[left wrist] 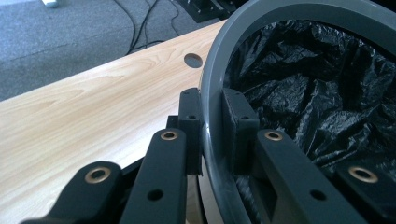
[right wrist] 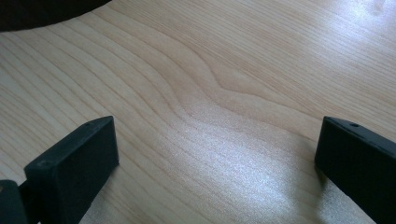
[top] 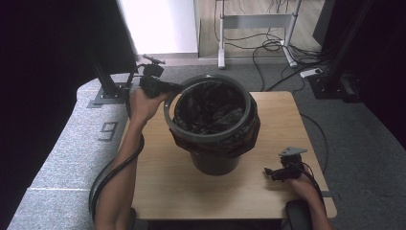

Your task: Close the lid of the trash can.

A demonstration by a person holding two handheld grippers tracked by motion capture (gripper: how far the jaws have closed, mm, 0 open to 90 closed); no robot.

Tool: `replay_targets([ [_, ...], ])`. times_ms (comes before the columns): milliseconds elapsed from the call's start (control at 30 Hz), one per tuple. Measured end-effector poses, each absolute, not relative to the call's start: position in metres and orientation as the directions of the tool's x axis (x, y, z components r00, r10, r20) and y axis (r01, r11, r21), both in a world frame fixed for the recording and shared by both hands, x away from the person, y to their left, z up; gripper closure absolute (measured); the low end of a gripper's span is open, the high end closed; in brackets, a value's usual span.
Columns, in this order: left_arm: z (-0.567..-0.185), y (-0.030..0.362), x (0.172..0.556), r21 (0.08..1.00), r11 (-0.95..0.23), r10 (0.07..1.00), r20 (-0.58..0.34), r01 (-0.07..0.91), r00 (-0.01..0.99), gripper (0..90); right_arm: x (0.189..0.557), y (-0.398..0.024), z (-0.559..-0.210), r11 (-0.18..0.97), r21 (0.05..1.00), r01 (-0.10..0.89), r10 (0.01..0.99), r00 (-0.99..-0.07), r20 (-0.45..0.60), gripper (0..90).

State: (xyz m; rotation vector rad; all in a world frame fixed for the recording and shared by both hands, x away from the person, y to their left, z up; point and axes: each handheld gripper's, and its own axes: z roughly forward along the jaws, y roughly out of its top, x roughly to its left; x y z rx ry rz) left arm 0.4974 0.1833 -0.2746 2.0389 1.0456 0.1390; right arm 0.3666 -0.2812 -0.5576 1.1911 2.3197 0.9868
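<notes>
Left gripper view: left gripper [left wrist: 212, 126] pinches grey ring [left wrist: 212, 84] — right gripper [right wrist: 217, 154] spread wide, nothing btwn.

- Grey ring [top: 208, 135] at frame centre, around a dark grey bin [top: 214, 163].
- Glossy, crinkled black liner [top: 210, 108] inside.
- Pale wood-grain bench [top: 163, 182] beneath.
- Black tongs: left tongs [top: 170, 87], right tongs [top: 269, 172].
- Speckled grey carpet [top: 62, 153] at left.

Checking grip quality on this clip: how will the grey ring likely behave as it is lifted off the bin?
The grey ring probably stays stiff: it keeps its round shape, tilted, with the left hand-held gripper clamped at one spot. It looks smooth, so it might slip. The black bag is crinkled film, likely floppy and light.
</notes>
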Motion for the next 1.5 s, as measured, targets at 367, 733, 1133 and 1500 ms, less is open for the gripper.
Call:
replay_targets([
  [367, -0.279, 0.157, 0.498, 0.707, -0.388, 0.743, -0.139, 0.591, 0.655, 79.0, 0.367, -0.281, -0.558, 0.403, 0.719, 0.566, 0.811, -0.585, 0.005, 0.0],
  [733, -0.282, 0.146, 0.497, 0.67, -0.474, 0.744, -0.043, 0.572, 0.667, 78.3, 0.367, -0.281, -0.558, 0.403, 0.719, 0.566, 0.811, -0.584, 0.005, 0.0],
  [1133, -0.281, 0.145, 0.498, 0.658, -0.519, 0.717, -0.012, 0.546, 0.697, 76.5, 0.367, -0.281, -0.558, 0.404, 0.719, 0.566, 0.811, -0.585, 0.005, 0.0],
  [1500, -0.276, 0.151, 0.491, 0.709, -0.533, 0.637, -0.024, 0.462, 0.77, 30.8, 0.367, -0.281, -0.558, 0.403, 0.719, 0.567, 0.812, -0.584, 0.005, 0.0],
])
